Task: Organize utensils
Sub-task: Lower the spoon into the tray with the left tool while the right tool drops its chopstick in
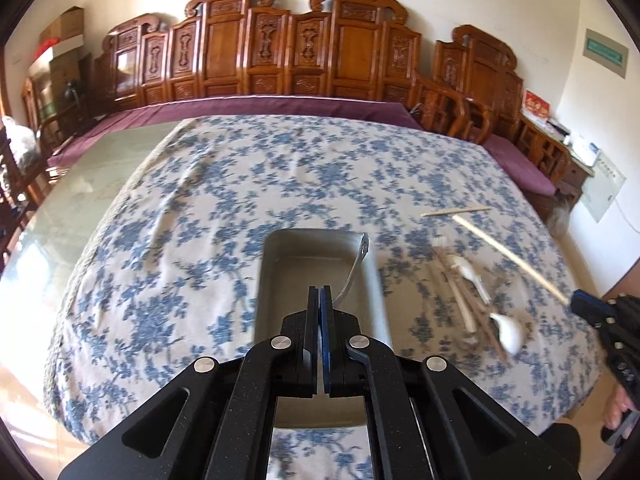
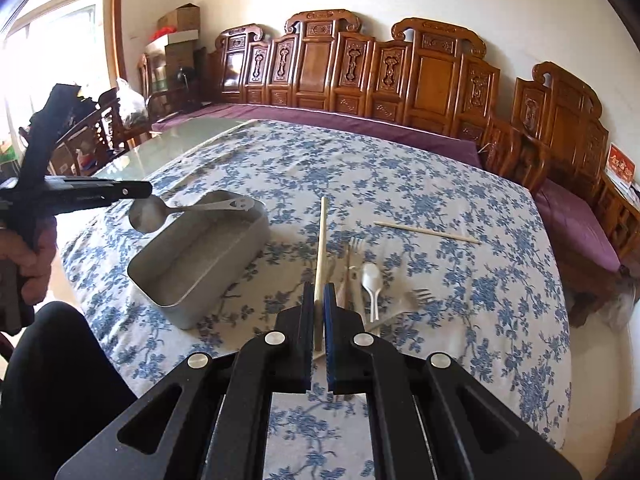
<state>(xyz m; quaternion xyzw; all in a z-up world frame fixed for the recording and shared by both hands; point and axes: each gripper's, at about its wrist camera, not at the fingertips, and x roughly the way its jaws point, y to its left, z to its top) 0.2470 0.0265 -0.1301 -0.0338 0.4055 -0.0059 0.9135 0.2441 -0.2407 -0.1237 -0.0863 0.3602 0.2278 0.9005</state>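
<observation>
Left gripper (image 1: 323,294): clenched on the metal spoon (image 2: 154,213), held by its bowl edge above the tin's far end; stiff, slick.
Right gripper (image 2: 319,292): pinching 1 wooden chopstick (image 2: 321,248), light, rigid, likely to pivot.
Metal tin (image 2: 160,284): empty, left on the floral cloth (image 2: 400,184).
Loose pile: plastic spoon (image 2: 371,280), forks, right of tin.
Second chopstick (image 2: 426,232): far right.

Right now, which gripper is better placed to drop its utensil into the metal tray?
Left. The left gripper holds the metal spoon directly above the rectangular metal tray. The right gripper holds a wooden chopstick off beside the tray, above the loose cutlery.
</observation>
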